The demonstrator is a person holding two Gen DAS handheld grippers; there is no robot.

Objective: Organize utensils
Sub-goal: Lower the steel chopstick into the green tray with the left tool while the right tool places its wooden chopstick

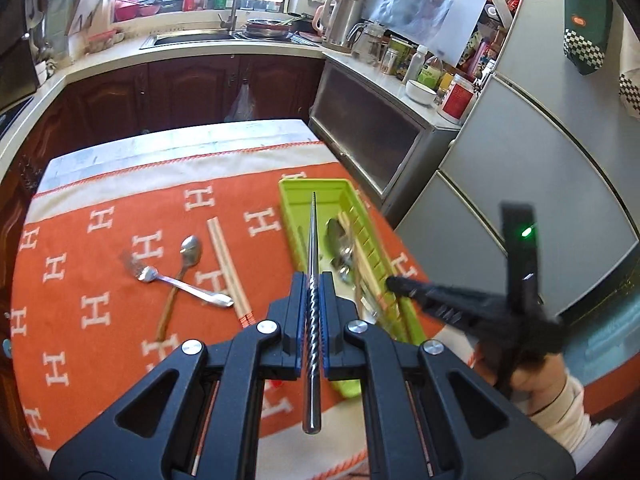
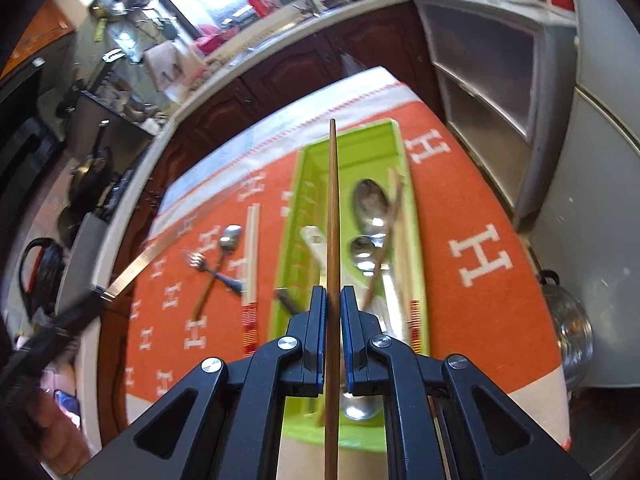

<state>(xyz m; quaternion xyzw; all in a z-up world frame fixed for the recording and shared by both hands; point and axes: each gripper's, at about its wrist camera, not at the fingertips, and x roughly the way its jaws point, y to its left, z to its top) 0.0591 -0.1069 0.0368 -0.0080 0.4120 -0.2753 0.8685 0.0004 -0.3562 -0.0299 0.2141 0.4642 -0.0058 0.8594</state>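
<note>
Left wrist view: left gripper (image 1: 313, 280) is clamped on a metal chopstick (image 1: 313, 240), tip over the green tray (image 1: 404, 312) by the table's right edge. Right gripper (image 2: 332, 294) pinches a wooden chopstick (image 2: 332, 200) above the same tray. I'd line each up lengthwise with the tray, lower, then let go. Fork (image 1: 180, 282), spoon (image 1: 188, 254) and pale chopsticks (image 1: 228, 268) sit mid-cloth.

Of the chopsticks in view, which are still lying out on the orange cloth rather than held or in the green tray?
The pale pair with red-striped ends, lying side by side right of the fork and spoon. The metal chopstick and brown wooden chopstick are each clamped in a tool.
</note>
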